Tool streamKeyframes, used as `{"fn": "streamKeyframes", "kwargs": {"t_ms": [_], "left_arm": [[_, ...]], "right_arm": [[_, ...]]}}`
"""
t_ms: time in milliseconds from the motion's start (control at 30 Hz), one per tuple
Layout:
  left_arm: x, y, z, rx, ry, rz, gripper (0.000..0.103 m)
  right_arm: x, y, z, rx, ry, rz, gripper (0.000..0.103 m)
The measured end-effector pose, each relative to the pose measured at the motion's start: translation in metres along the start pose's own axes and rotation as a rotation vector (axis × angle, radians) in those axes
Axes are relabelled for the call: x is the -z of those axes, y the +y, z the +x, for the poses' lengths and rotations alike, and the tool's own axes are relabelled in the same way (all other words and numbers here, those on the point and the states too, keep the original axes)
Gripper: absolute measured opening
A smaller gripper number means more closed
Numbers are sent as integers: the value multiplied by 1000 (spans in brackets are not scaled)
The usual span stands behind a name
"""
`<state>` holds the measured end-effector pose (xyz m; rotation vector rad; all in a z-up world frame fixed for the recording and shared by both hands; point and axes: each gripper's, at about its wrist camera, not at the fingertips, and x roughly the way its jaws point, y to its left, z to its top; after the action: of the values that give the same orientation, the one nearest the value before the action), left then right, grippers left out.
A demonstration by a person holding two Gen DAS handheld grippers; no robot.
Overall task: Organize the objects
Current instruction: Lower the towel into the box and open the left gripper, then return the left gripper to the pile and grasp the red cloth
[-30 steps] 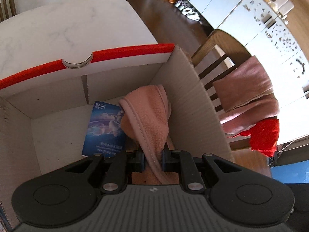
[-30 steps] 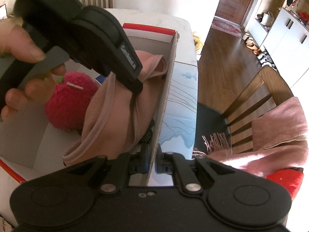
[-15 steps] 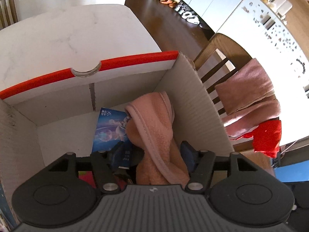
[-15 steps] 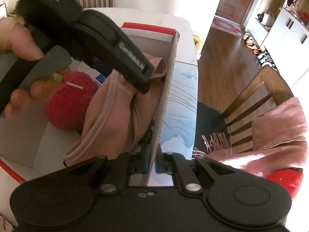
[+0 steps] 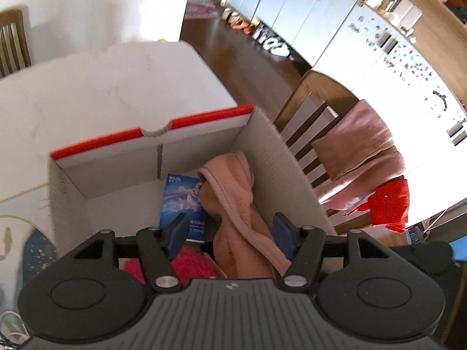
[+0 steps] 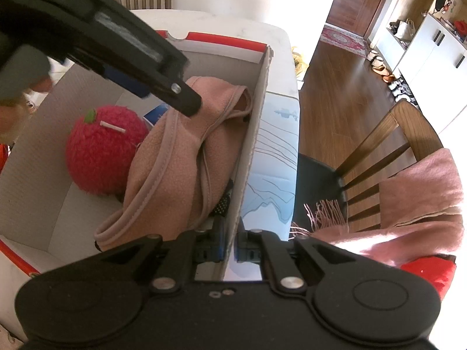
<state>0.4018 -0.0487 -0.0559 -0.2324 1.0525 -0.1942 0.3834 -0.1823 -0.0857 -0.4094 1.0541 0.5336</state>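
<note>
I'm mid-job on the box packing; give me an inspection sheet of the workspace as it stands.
Surface: white table, bare beyond the box.
Job's things: cardboard box holds pink cloth, red plush apple and blue booklet.
Clutter: blue patterned item beside the box.
Grippers: left gripper open above the cloth, not gripping; right gripper shut on the box's side wall.
Cables: thin cord on the table at left.
Surroundings: wooden chair draped with pink scarf; white cabinets.

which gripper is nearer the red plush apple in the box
Left. The left gripper hangs open just above the red plush apple; the right gripper is shut on the box wall, across the pink cloth.
</note>
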Motion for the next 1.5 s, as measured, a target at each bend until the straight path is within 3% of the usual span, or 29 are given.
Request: {"fn": "streamKeyframes", "kwargs": {"t_ms": [233,533,900,1167,1300,1500], "left_arm": [[16,6,-50,30,-76,-2,62],[44,45,-98,-17,-146,-63,62],[87,116,-154,-149,-216,-208,81],[123,152,-169,-221,-213,-293,86],[142,153,-164,-260,-196,-295,102],[178,145,-145,-314,-136,-290,102]], "right_arm": [[4,-3,-1,6,1,-6,5],[4,2,-4,7,4,-14,5],[1,4,-3,9,11,-26,6],[0,4,-1,10,13,-29,6],[1,4,-1,11,16,-29,6],[2,3,-2,10,23,-27,6]]}}
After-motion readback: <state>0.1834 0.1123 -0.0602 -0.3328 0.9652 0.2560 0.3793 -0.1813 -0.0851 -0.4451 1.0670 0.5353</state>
